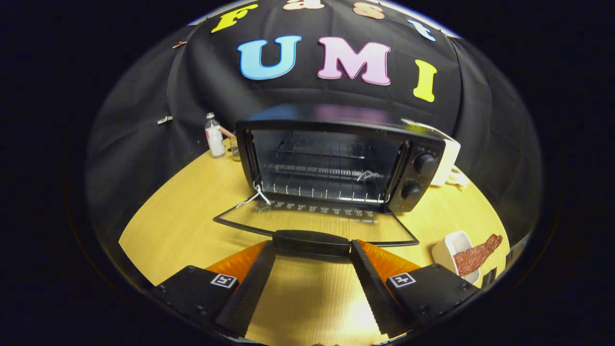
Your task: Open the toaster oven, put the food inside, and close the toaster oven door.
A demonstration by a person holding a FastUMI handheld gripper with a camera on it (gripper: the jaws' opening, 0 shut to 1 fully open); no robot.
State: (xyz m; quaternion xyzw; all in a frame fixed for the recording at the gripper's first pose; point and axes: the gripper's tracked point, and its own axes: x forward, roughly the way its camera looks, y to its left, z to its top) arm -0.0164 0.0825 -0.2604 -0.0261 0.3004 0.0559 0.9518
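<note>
The pale yellow wood-grain bench (182, 226) carries everything here. At its middle, beyond the fingers, stands the black box-shaped toaster oven (336, 158), its cavity open to view with wire racks (326, 168) running across at 2 levels and a lower grille of bright metal bars near the front edge. On the oven's right-hand panel sit 2 round black knobs (424, 163), 1 above the other, with a small red light below them. The glass door with a black frame (317, 223) lies folded all the way down, flat toward the fingers, the bench showing through its pane. A white string (254, 196) hangs at the door's left hinge corner. The door's long black handle bar (311, 239) sits just ahead of the fingertips, between them.

The gripper (312, 252) has its fingers spread wide apart, nothing clamped between them; whether either tip touches the handle bar I cannot tell.

Behind the oven to the right stands a white box-like object (449, 161). To the right of the fingers, near the bench's edge, a small white rectangular dish (449, 252) holds a reddish-brown strip of food (478, 253) that overhangs its rim. Left of the oven, by the wall, stands a small clear plastic bottle with a white label (215, 136).
</note>
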